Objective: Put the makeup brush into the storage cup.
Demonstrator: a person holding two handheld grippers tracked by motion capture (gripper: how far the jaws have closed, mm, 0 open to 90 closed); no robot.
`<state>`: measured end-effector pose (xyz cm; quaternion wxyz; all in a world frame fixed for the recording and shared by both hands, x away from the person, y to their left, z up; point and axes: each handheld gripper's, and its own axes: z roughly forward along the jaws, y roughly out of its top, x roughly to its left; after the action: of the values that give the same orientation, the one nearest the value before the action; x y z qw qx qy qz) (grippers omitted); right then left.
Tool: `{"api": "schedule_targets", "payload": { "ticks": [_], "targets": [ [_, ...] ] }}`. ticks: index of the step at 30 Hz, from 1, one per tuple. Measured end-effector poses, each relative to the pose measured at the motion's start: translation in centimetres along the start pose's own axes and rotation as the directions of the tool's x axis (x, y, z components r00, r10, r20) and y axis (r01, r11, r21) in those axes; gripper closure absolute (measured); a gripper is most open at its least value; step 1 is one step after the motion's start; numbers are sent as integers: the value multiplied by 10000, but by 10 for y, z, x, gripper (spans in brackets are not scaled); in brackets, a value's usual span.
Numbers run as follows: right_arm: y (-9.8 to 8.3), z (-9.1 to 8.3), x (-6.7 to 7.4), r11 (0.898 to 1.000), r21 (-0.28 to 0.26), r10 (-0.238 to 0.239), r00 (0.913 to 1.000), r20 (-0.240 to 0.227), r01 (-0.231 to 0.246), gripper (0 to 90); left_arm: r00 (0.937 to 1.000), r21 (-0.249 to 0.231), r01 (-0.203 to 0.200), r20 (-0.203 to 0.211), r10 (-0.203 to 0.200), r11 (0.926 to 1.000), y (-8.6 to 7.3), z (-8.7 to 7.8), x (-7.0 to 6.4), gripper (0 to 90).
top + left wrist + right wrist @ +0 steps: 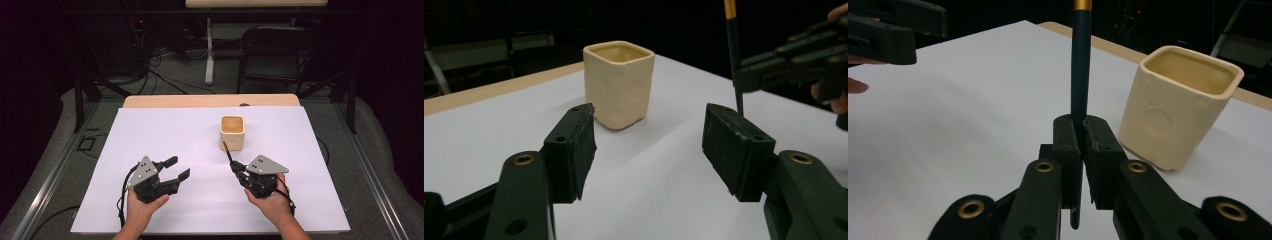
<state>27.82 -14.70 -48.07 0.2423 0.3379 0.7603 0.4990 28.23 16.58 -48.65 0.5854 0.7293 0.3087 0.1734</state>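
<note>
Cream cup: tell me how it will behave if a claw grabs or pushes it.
The cup looks like thick glazed ceramic, so probably stiff, fairly heavy and somewhat slippery. Its squat, square shape and flat base suggest it would slide rather than tip. It stands empty, so nothing should spill.

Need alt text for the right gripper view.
The right claw is shut on a dark pen that stands upright with a gold band near the top. A cream square cup sits to its right on the white table.
</note>
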Motion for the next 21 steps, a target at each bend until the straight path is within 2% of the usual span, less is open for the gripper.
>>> {"api": "schedule_targets", "payload": {
  "ticks": [4, 5, 6, 8, 10, 13, 19, 21],
  "targets": [
    [1, 0, 1, 10000, -64, -22, 10000, -8, 22, 844, 9996, -159, 154, 229, -150, 9998, 6, 5, -1, 404],
    [1, 0, 1, 9999, -98, -23, 10000, -13, 23, 844, 9986, -370, 401, 357, -388, 9985, 10, 10, -1, 409],
    [1, 0, 1, 9999, -98, -23, 10000, -13, 23, 844, 9986, -370, 401, 357, -388, 9985, 10, 10, -1, 415],
    [2, 0, 2, 9999, -128, -48, 10000, -29, 48, 844, 9948, -516, 841, 615, -809, 9951, 15, 16, -1, 417],
    [2, 0, 2, 9999, -122, -54, 10000, -54, 54, 844, 9926, -595, 1021, 719, -978, 9930, 17, 20, -1, 421],
    [2, -1, 3, 9999, -140, -75, 9999, -70, 74, 844, 9906, -664, 1122, 862, -1063, 9915, 20, 24, -3, 426],
    [3, 0, 4, 9998, -168, -103, 9999, -107, 101, 844, 9818, -738, 1538, 1240, -1440, 9853, 23, 31, -5, 431],
    [4, 1, 5, 9998, -180, -105, 9999, -137, 102, 844, 9823, -684, 1459, 1288, -1362, 9869, 27, 34, -7, 434]
  ]
}}
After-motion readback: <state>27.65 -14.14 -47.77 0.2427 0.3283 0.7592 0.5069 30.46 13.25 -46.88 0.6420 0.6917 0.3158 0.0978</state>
